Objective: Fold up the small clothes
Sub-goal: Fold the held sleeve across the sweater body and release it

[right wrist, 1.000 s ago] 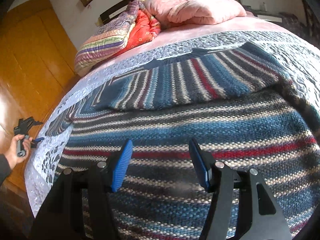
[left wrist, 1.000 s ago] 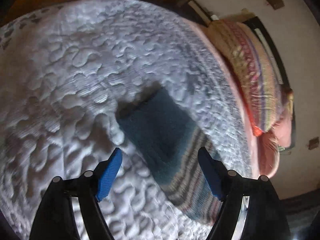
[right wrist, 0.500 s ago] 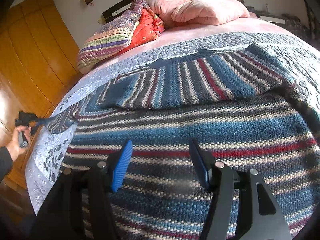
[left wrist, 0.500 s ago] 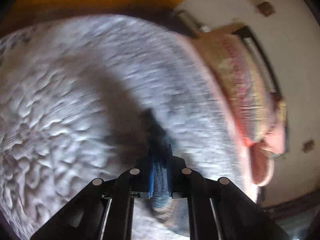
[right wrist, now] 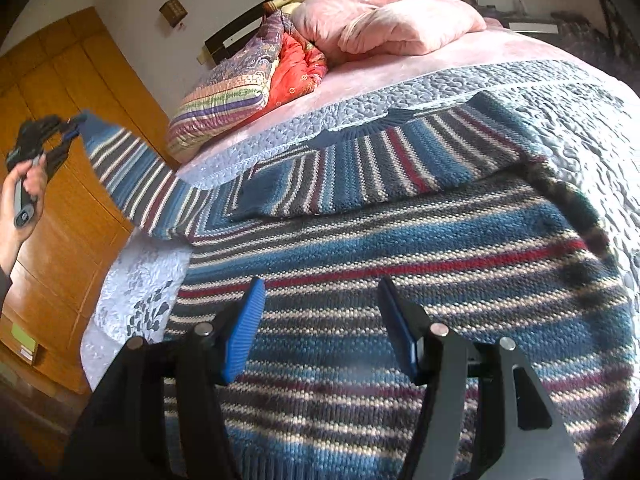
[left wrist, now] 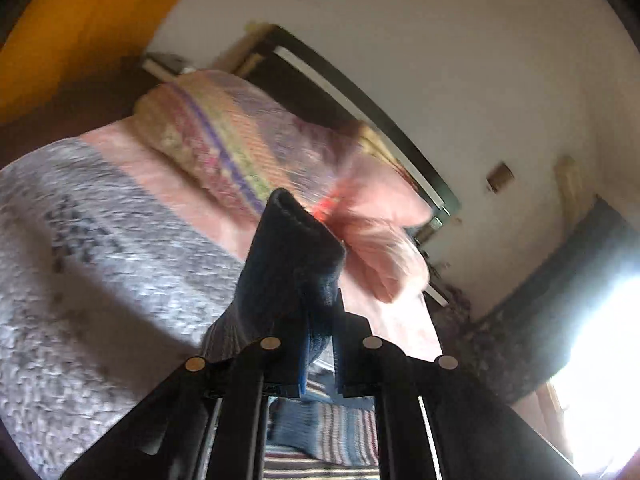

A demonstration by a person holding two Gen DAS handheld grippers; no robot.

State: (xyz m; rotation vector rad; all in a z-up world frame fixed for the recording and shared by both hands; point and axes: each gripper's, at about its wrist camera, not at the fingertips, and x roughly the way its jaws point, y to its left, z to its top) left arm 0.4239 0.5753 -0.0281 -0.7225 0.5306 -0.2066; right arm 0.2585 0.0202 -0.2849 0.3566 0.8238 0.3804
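our left gripper (left wrist: 318, 344) pinches the cuff of the striped knit sweater (right wrist: 400, 248) that sprawls soft and heavy on the bed (right wrist: 580, 92), its sleeve (right wrist: 132, 176) lifted, while our right gripper (right wrist: 320, 324) hovers with wide jaws.

I see one garment, a knitted sweater (right wrist: 400, 248) striped in blue, grey, cream and red, lying flat across the bed's quilt (right wrist: 580, 120). One sleeve (right wrist: 384, 168) is folded over the body, lying across the chest with its dark blue cuff (right wrist: 256, 196) on the stripes. The other sleeve (right wrist: 132, 176) is lifted off the bed, stretched up and out to the left. From my left camera, its dark blue ribbed cuff (left wrist: 292, 264) stands upright, blurred.
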